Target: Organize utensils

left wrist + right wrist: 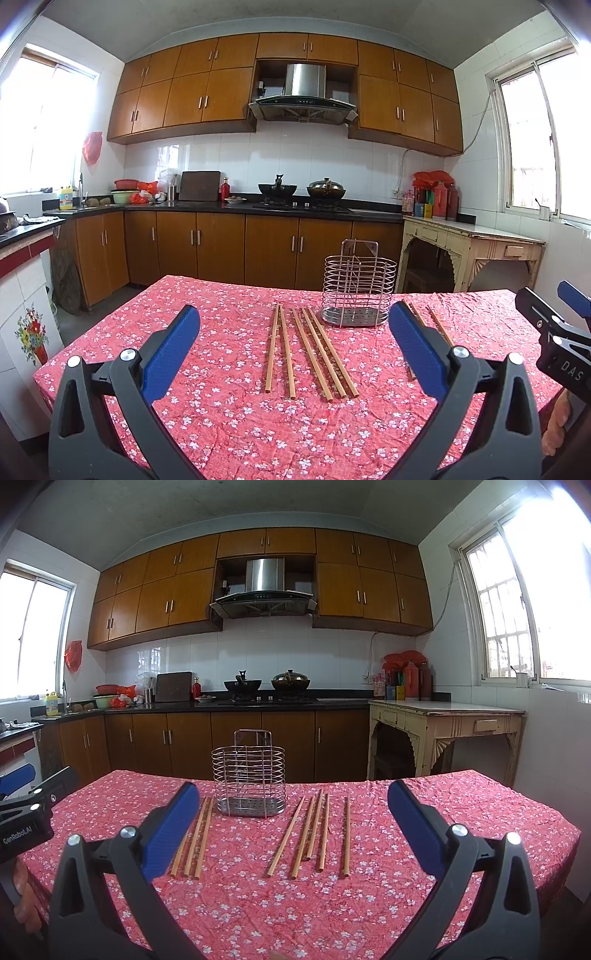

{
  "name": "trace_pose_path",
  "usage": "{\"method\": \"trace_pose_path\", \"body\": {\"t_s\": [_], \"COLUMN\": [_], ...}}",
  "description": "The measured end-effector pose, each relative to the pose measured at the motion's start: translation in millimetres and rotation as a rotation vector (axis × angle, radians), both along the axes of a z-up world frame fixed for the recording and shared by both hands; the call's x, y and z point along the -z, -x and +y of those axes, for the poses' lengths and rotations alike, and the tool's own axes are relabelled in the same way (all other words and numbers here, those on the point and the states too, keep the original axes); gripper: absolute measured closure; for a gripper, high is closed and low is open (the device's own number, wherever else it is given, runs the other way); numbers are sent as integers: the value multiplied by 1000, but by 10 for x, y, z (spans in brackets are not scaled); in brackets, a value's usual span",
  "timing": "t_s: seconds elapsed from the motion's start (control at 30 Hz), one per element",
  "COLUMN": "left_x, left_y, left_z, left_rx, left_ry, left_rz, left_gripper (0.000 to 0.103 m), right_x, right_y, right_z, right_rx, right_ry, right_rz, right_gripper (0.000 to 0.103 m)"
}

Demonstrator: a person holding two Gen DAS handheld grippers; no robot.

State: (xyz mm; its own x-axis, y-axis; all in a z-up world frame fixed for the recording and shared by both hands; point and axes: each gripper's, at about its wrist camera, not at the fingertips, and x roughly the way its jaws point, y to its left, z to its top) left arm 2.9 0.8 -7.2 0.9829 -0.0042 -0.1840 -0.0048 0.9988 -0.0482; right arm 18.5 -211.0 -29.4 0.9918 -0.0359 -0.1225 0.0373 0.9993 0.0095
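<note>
Both tools gape, empty; right tool (293, 827) pad hides part of chopsticks (194, 840).

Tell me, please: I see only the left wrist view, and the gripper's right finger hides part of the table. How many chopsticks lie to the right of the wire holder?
Observer: The right wrist view shows five chopsticks to the right of the wire holder, all flat on the tablecloth.
Operator: Does any of them touch the holder?
Observer: No. The nearest one ends beside the holder's base, and cloth shows between them.
Operator: Is the right gripper ready to take one?
Observer: The right gripper is open and holds nothing. It points at that group.
</note>
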Motion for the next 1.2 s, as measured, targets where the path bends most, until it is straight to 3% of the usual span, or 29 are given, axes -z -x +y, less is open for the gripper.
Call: {"method": "trace_pose_path", "body": {"t_s": [1.2], "left_x": [21], "left_y": [-4], "left_z": [-16], "left_rx": [2], "left_ry": [-3], "left_rz": [4], "left_gripper": [2], "right_x": [4], "right_y": [3], "right_z": [-39], "right_rx": [1], "right_ry": [-7], "right_rz": [2], "right_gripper": [4]}}
